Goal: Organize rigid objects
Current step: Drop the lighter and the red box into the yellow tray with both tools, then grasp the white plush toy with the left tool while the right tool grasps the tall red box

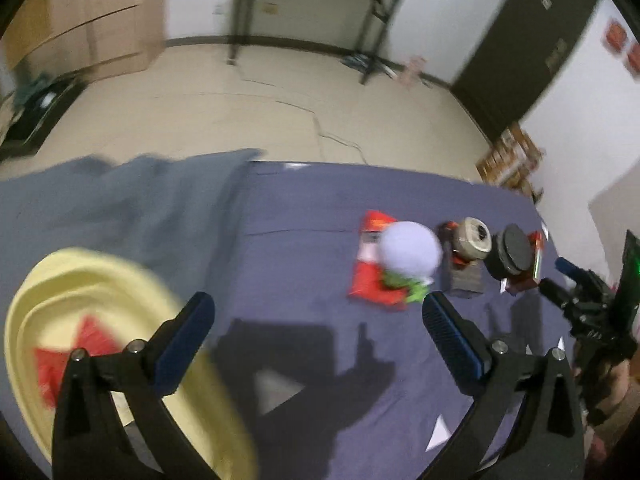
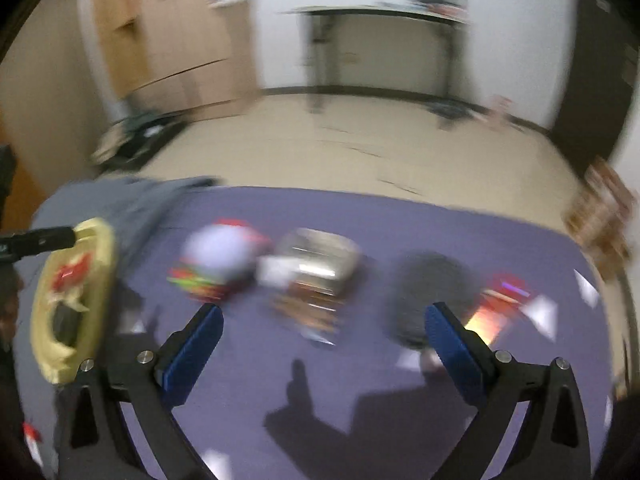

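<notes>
Judging by what lies ahead of me, the sorting is barely begun. My left tongs (image 1: 318, 322) stand spread wide with nothing between them, and my right tongs (image 2: 322, 334) are spread just as wide and just as empty.

Under and to the left of the left tongs sits a yellow bowl (image 1: 60, 292) with something red (image 1: 90, 342) already lying in it; that seems to be the only piece put away so far, though blur keeps me from saying what it is.

Everything else is still out on the purple bench (image 1: 304, 264), in a loose row beyond the tongs:
- a white ball (image 1: 410, 250) resting on a red packet (image 1: 366, 280), ahead of the left tongs and a little to their right;
- a tan can (image 1: 472, 240) just right of that;
- a black disc (image 1: 516, 254) further right, with a small red box (image 1: 534, 272) beside it.

From the right tongs the disc lies just ahead of the right finger and the can straight ahead between the fingers.

A grey cloth (image 1: 132, 204) covers the bench ahead and to the left.
</notes>
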Demonstrator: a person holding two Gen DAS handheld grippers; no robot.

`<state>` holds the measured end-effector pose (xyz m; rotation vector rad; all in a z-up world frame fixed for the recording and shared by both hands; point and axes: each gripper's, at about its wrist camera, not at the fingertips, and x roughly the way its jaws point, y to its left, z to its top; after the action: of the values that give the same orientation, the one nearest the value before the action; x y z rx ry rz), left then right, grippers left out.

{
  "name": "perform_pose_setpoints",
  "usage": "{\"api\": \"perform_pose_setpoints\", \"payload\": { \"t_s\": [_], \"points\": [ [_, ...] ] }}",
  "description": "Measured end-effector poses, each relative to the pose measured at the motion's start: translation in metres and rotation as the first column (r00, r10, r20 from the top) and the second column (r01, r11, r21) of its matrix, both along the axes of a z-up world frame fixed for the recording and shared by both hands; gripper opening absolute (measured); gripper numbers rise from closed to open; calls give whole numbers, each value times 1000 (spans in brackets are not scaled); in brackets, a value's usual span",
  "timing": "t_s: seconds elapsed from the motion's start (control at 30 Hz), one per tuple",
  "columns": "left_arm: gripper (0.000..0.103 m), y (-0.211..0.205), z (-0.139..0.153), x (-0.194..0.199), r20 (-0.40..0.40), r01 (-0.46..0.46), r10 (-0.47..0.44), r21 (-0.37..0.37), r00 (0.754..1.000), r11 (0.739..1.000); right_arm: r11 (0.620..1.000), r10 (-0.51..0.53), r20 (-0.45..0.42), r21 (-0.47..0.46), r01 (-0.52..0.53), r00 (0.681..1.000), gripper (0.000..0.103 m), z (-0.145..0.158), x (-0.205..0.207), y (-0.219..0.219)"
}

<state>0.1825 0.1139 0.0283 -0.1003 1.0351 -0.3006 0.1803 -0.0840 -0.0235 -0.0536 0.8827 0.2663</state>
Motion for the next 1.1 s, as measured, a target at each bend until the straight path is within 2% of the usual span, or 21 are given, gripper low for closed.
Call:
{"api": "perform_pose_setpoints", "payload": {
  "t_s": [0.1,0.17,0.23,0.43,0.47,0.5,0.57,0.63,0.7,0.77,0.9,1.03,1.1],
  "points": [
    [103,-45,-21,23,-48,49,-46,64,998,997,991,-129,-43,16,130,991,103,-12,-2,-67],
    [103,-63,-24,34,-48,64,-61,78,997,995,976,-209,-105,44,214,972,103,-22,0,-96],
    [103,-75,-24,40,-29,65,-63,86,998,994,955,-256,-148,112,273,955,103,-31,1,-116],
    [102,-92,-36,58,-48,50,-47,63,998,997,940,-255,-200,177,291,946,101,-47,16,-118],
    [98,-92,-40,60,-52,39,-36,58,998,998,939,-246,-200,193,285,948,97,-46,19,-114],
    [81,-90,-42,62,-59,26,-23,50,998,998,937,-237,-197,211,277,951,90,-49,23,-113],
    [57,-89,-48,64,-91,7,-5,21,996,1000,940,-234,-201,203,274,951,76,-56,32,-114],
    [57,-85,-47,62,-83,4,-4,-7,997,1000,939,-213,-220,223,262,952,65,-61,36,-120],
    [55,-84,-46,61,-88,9,-11,-26,996,1000,937,-187,-216,253,240,958,45,-59,34,-126],
    [54,-81,-43,60,-92,8,-11,-33,996,999,949,-171,-190,230,214,967,37,-51,28,-126],
    [54,-71,-26,47,-81,14,-17,-47,997,999,960,-139,-188,215,179,972,26,-52,22,-138],
    [54,-63,-8,35,-72,13,-19,-75,997,997,972,-121,-152,182,148,981,23,-31,5,-152],
    [54,-59,-6,32,-76,14,-18,-55,997,998,981,-109,-168,140,133,980,22,-28,-1,-153]
  ]
}}
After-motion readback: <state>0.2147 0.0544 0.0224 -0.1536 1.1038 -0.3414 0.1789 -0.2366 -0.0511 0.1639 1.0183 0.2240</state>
